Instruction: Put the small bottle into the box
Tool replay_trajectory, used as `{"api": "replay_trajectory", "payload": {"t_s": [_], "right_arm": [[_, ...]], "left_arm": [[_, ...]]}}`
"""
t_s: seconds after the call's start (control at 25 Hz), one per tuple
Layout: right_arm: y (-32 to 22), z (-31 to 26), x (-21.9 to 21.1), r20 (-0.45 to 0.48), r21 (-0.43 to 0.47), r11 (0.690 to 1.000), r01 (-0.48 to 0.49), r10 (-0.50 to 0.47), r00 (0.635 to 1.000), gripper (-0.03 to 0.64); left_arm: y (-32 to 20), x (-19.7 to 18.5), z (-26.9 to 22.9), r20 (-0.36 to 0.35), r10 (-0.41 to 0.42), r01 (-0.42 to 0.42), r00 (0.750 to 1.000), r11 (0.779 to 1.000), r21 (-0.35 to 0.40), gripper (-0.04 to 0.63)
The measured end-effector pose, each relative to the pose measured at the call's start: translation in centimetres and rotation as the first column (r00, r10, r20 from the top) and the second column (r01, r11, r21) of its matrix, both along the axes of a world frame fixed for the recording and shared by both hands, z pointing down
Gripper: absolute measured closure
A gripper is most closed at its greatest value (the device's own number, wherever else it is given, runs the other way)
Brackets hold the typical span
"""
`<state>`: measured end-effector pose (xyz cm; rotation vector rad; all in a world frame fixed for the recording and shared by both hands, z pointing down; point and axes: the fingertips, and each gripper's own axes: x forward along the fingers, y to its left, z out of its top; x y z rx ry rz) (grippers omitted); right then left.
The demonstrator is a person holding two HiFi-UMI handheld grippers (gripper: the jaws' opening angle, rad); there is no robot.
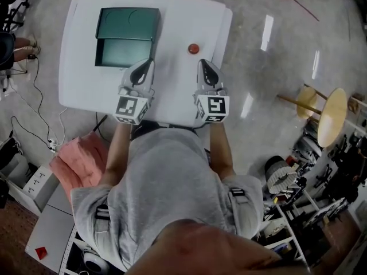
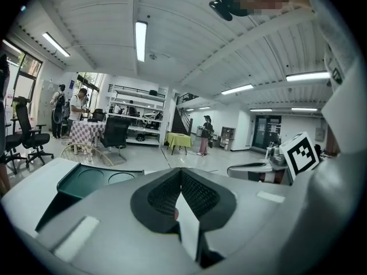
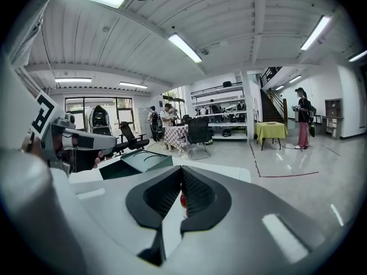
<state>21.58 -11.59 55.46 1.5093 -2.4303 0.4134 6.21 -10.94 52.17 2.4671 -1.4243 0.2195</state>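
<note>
A small red bottle (image 1: 194, 48) stands on the white table (image 1: 80, 67), right of the dark green box (image 1: 127, 36), whose lid is open. My left gripper (image 1: 147, 63) hovers over the table's near part, just in front of the box, jaws shut and empty. My right gripper (image 1: 205, 64) is level with it, a short way in front of the bottle, also shut with nothing held. In the right gripper view the bottle (image 3: 183, 200) shows as a red spot behind the closed jaws (image 3: 182, 169), with the box (image 3: 140, 161) to the left. The left gripper view shows the box (image 2: 86, 182) at left.
A pink cloth (image 1: 83, 159) lies at my left side, with cables (image 1: 34, 96) on the floor beyond it. A round wooden stool (image 1: 331, 116) and cluttered shelves (image 1: 298, 205) stand to the right. People (image 2: 205, 135) stand far off in the room.
</note>
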Motion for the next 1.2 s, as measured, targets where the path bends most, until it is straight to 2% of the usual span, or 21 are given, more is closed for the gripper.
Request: {"api": "replay_trajectory", "payload": {"t_s": [0.48, 0.52, 0.6, 0.76, 0.92, 1.2], "right_arm": [[-1.6, 3.3, 0.0, -0.021, -0.054, 0.999, 0.002, -0.003, 1.0, 0.612], [-1.8, 3.6, -0.1, -0.025, -0.056, 0.998, 0.007, -0.009, 1.0, 0.599], [-2.2, 4.1, -0.1, -0.029, -0.063, 0.998, 0.024, -0.026, 0.999, 0.491], [-2.8, 4.9, -0.3, -0.035, -0.067, 0.997, 0.035, -0.038, 0.999, 0.429], [-3.5, 5.6, -0.7, -0.046, -0.064, 0.997, 0.046, -0.049, 0.998, 0.4], [-4.3, 7.5, -1.3, -0.064, -0.114, 0.992, 0.044, -0.051, 0.997, 0.394]], "left_arm": [[-1.3, 1.1, 3.2, -0.007, 0.04, -0.041, 0.999, 0.997, -0.064, 0.583], [-1.4, 1.1, 3.3, -0.006, 0.041, -0.041, 0.999, 0.997, -0.068, 0.583], [-1.5, 1.2, 3.5, -0.004, 0.044, -0.044, 0.999, 0.996, -0.073, 0.583], [-1.4, 1.3, 3.7, -0.005, 0.048, -0.048, 0.999, 0.996, -0.077, 0.583], [-1.4, 1.3, 3.8, -0.001, 0.046, -0.046, 0.999, 0.996, -0.081, 0.583], [-1.4, 0.5, 3.7, 0.003, 0.031, -0.031, 1.0, 0.996, -0.082, 0.583]]}}
